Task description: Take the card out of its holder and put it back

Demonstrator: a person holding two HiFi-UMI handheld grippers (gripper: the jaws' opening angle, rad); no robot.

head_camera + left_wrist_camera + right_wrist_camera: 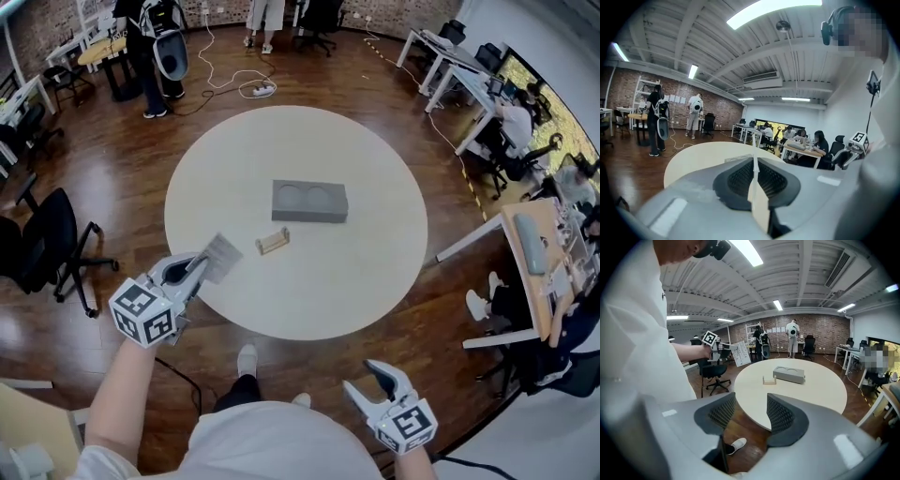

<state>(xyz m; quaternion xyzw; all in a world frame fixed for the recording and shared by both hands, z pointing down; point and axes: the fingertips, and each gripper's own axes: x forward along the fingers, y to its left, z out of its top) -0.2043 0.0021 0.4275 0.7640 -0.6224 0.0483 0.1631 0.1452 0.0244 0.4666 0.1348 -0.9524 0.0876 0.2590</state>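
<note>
We find the left gripper clamping the card, apart from the holder. The right gripper is wide and empty. Skewed reinsertion could tip the holder.

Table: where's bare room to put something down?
Bare: far, right and near edges of the round white table. Middle is taken: grey rectangular block with two round recesses, small wooden card holder in front. Over the left edge the left gripper holds a white card.
</note>
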